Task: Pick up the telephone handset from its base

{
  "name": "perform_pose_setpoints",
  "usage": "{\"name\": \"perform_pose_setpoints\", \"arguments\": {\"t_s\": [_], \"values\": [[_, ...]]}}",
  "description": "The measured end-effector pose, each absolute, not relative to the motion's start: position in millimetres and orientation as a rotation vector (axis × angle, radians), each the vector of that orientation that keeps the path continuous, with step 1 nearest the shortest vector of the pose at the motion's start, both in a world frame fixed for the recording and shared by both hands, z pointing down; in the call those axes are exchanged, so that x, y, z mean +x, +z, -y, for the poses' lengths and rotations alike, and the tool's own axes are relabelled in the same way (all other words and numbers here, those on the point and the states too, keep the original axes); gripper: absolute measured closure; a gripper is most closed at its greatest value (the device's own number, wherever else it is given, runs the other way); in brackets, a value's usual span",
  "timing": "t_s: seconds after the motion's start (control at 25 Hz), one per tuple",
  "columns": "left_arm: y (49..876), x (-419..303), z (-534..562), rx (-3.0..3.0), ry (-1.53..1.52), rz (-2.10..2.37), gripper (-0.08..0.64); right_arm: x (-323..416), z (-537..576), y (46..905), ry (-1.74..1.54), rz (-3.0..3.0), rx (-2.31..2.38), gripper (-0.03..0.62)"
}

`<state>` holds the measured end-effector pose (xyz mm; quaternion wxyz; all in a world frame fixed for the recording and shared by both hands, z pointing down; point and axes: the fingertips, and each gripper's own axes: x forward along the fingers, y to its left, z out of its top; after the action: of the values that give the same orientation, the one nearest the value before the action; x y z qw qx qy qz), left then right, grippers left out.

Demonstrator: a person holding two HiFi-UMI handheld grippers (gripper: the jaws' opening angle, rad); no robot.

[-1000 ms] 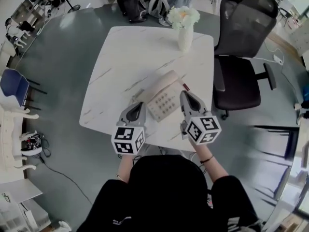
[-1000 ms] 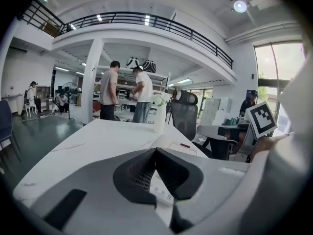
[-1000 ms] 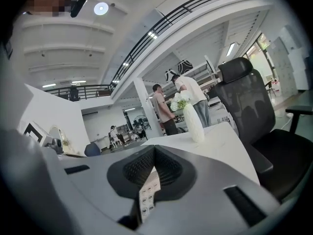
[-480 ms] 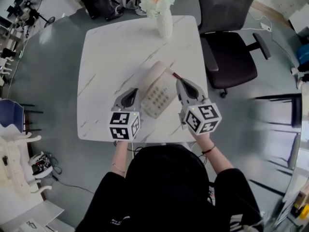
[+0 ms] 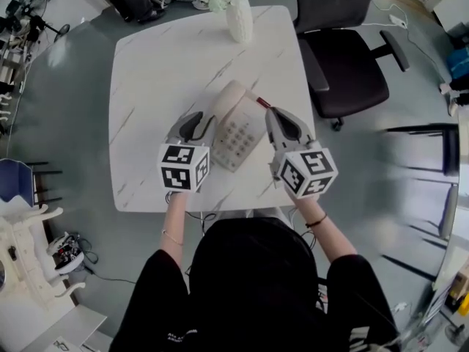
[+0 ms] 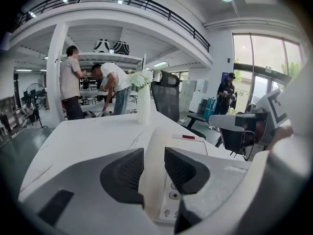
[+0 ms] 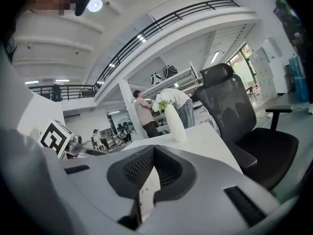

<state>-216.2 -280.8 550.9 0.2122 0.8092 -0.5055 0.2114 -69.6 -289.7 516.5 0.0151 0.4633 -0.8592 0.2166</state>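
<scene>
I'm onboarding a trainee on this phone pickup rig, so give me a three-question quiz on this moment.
1. True or false: the handset lies on its base.
2. What stands near the far edge of the table? A) a vase of flowers B) a lamp C) a mug
3. Which gripper has the handset between its jaws?
Key: 1 true. 2 A. 3 The left gripper; its jaws are opening around the handset.

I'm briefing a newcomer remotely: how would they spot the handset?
On the white marble table, near the person's edge, sits a cream telephone. The handset is the long bar along its left side: smooth and rounded, unlike the buttoned keypad beside it.
</scene>
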Motion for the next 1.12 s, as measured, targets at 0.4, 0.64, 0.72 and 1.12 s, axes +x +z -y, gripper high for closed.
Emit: {"name": "perform_pose_setpoints", "arguments": {"t_s": [0.4,0.64,0.72,1.12], "values": [[579.9,-202.7,295.9,2.272,0.695,1.281,0.313,-56.8,289.5,522.8,0.684,2.651,1.513,0.601],[599.7,-198.1,297.8,2.266,0.781,1.192,0.305,-57.4,287.8,525.3,0.691,2.642,1.524,0.601],[603.0,-198.9,299.0,2.247,0.781,1.202,0.307,-57.0,287.7,526.6,0.690,2.640,1.524,0.601],[606.4,-198.5,297.9,2.257,0.845,1.187,0.333,-54.6,289.8,523.6,0.672,2.631,1.538,0.601]]}}
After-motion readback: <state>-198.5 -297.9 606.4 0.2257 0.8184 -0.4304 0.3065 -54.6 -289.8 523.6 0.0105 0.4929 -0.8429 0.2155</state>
